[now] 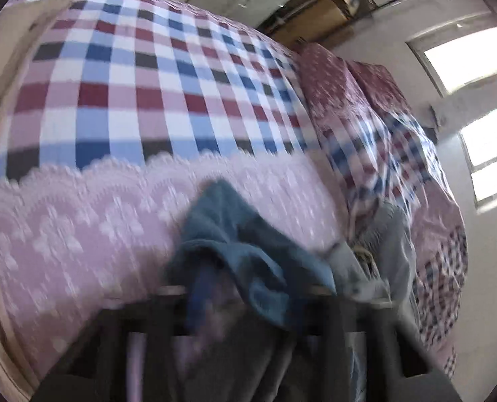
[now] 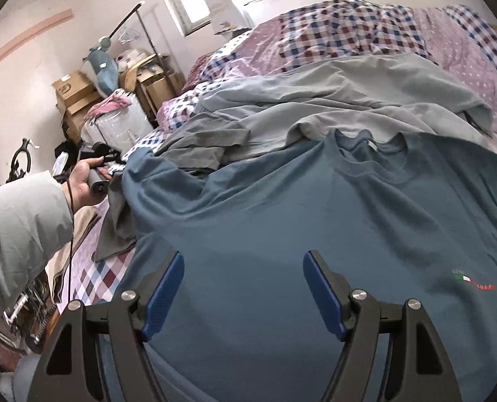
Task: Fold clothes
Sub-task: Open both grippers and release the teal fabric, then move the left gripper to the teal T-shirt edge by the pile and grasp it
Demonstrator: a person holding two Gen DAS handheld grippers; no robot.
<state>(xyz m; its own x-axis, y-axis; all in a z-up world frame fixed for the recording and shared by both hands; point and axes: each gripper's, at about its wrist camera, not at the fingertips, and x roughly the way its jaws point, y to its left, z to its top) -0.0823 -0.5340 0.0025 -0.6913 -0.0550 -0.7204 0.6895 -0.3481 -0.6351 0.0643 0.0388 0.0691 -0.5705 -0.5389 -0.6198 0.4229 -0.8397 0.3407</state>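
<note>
Lying spread across the bed (image 2: 466, 67), centre frame, the blue T-shirt (image 2: 315, 217) awaits folding. Left gripper (image 1: 215, 288), lower centre of its blurred view, is pinched on the shirt's edge, likely for lifting; right gripper (image 2: 243, 288) hovers spread apart above it.

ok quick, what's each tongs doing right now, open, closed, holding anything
left tongs: closed on a fold of the blue shirt.
right tongs: open above the blue shirt, holding nothing.
</note>
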